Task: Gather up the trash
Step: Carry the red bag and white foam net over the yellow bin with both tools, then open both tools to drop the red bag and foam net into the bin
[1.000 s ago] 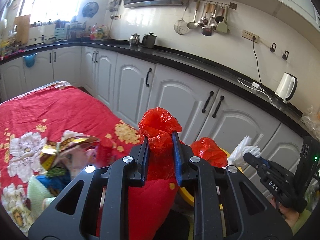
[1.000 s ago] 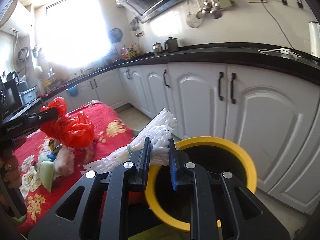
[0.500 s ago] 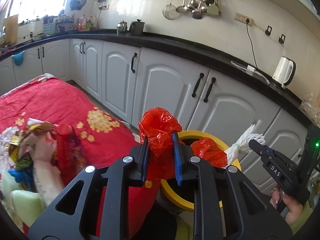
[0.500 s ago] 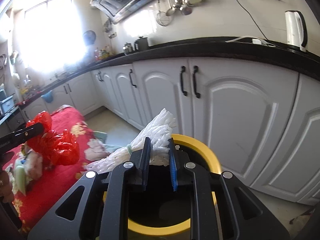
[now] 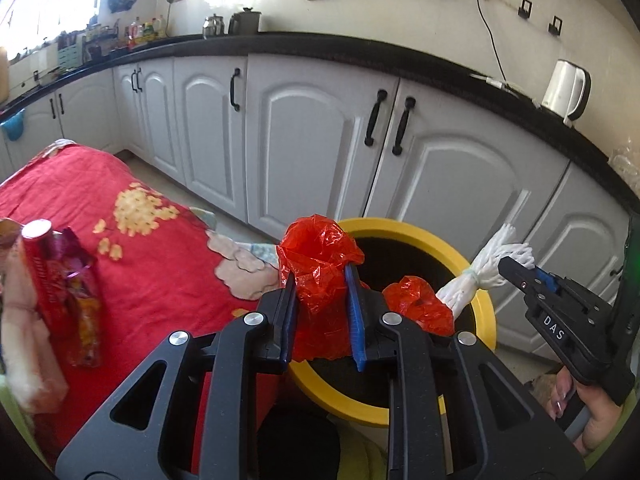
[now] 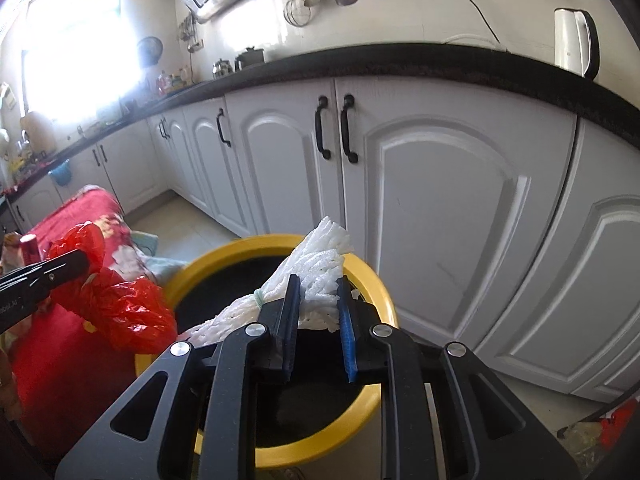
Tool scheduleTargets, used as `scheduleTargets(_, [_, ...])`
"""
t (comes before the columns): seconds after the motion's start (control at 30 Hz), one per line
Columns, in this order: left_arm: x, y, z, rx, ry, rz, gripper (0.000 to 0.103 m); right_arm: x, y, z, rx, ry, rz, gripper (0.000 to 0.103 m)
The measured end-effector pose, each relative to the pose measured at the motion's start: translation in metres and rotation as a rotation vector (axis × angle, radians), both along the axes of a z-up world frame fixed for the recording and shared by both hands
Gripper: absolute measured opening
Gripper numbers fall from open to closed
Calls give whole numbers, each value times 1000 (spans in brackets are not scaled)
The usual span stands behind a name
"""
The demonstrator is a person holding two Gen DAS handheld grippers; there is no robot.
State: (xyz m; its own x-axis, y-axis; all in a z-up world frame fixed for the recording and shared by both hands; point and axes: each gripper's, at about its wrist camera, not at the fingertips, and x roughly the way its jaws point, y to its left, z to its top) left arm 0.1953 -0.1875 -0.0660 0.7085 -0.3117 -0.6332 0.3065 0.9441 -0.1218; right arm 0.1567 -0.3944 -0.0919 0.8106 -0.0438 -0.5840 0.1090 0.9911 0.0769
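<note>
A crumpled red plastic bag point(image 5: 320, 264) is pinched in my left gripper point(image 5: 320, 280), held over the near rim of the yellow bin point(image 5: 486, 308). In the right wrist view the same red plastic bag point(image 6: 124, 308) hangs left of the yellow bin point(image 6: 224, 252). My right gripper point(image 6: 318, 288) is shut on a white foam net sleeve point(image 6: 320, 264) above the bin's dark mouth. From the left wrist camera that white foam net sleeve point(image 5: 484, 268) and the right gripper point(image 5: 516, 268) appear over the bin's right rim.
A table with a red flowered cloth point(image 5: 152, 264) stands left of the bin, with a red can point(image 5: 40, 272) and wrappers on it. White cabinets point(image 6: 440, 208) under a black counter run behind. A white kettle point(image 5: 566, 88) stands on the counter. Litter point(image 6: 596, 432) lies on the floor at right.
Both grippers have moved rightward and down from over the table to over the yellow bin, each still holding its piece. The bin now fills more of both views.
</note>
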Motion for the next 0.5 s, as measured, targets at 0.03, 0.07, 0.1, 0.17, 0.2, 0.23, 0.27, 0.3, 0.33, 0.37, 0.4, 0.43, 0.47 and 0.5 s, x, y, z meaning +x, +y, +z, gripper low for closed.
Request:
scheduleTargets(0.03, [1,-2,-2,1,5,-4,16,1,-1,-2,2,6,0,20])
scheduleTargets(0.07, [2,-3,-5,3,10,-7,16,2,-2,-4,5,12,-2,21])
scheduleTargets(0.1, [4,-5,-6,5,13,-8,16,2,-3,-6,8,17,-1,21])
scheduleTargets(0.17, [6,-7,-10,4,26,-11,17,4,-4,-10,11,31,3,23])
scheduleTargets(0.2, [8,-7,-12,3,31,-9,18,4,-4,-12,12,36,2,25])
scheduleTargets(0.23, [9,-8,-14,0,39,-9,21,4,-5,-12,13,38,2,26])
scheduleTargets(0.27, [10,-8,-15,-2,45,-9,25,4,-6,-14,17,41,3,28])
scheduleTargets(0.3, [12,-7,-16,-3,50,-7,27,5,-7,-14,18,44,1,33])
scheduleTargets(0.33, [13,-6,-18,-9,56,-6,31,4,-7,-15,20,45,0,37])
scheduleTargets(0.37, [13,-5,-18,-13,60,-3,37,4,-7,-15,21,46,0,38])
scheduleTargets(0.4, [14,-4,-19,-16,64,1,41,5,-7,-15,23,47,-2,41])
scheduleTargets(0.43, [15,-2,-20,-21,67,4,45,5,-8,-15,26,47,-3,44])
scheduleTargets(0.47, [15,-1,-20,-25,70,7,47,4,-8,-15,28,46,-5,45])
scheduleTargets(0.5, [15,2,-21,-29,73,12,50,3,-8,-15,29,45,-6,46])
